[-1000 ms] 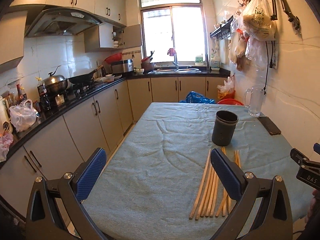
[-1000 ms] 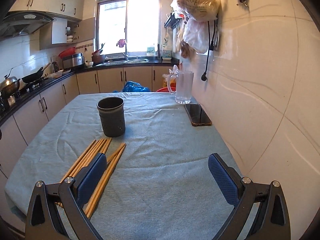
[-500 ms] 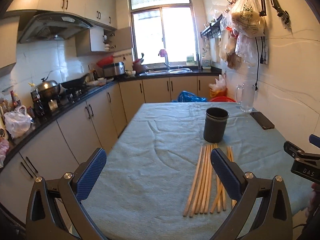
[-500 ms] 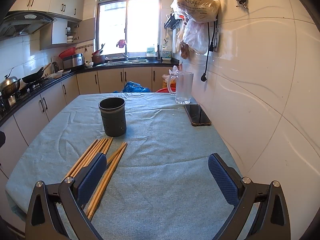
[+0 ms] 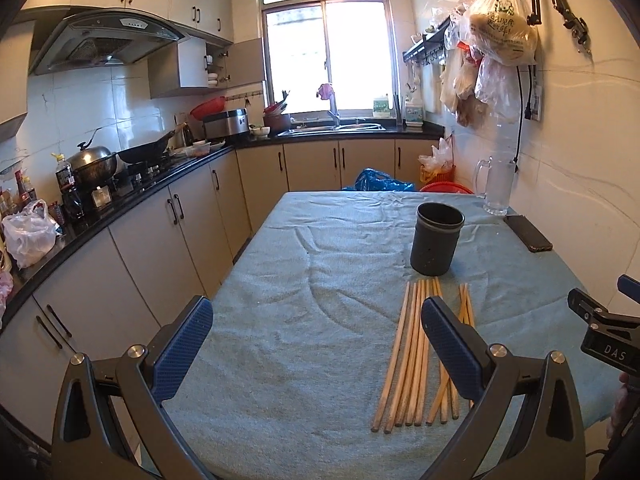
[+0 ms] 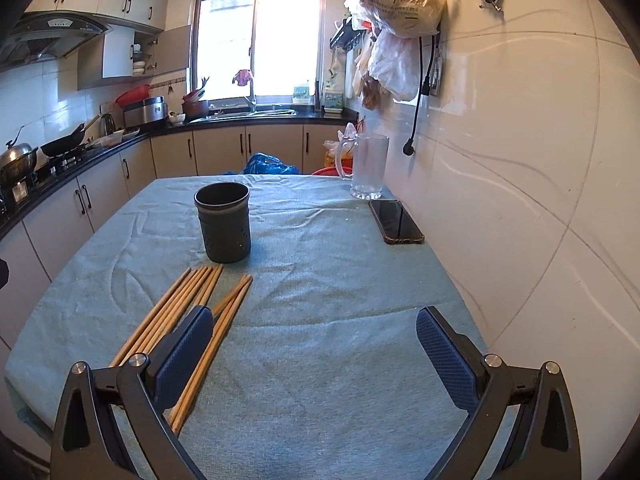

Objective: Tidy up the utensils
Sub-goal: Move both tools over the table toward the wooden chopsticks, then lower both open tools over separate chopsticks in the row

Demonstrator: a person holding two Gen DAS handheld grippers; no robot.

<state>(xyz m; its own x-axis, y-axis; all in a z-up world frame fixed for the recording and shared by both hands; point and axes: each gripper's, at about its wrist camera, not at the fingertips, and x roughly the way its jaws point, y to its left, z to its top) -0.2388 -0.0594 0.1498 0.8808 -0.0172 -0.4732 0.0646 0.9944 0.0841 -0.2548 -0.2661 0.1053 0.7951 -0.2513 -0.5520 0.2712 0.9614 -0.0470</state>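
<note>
On the surface, w/ both my tools spread wide & empty, chopsticks lie bunched—I could pinch several, or tip the holder.

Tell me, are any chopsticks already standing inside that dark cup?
No, the chopsticks all lie flat on the blue cloth in front of the dark cup.

The left hand-held gripper has swung slightly, so the chopsticks sit differently between its fingers.
</note>
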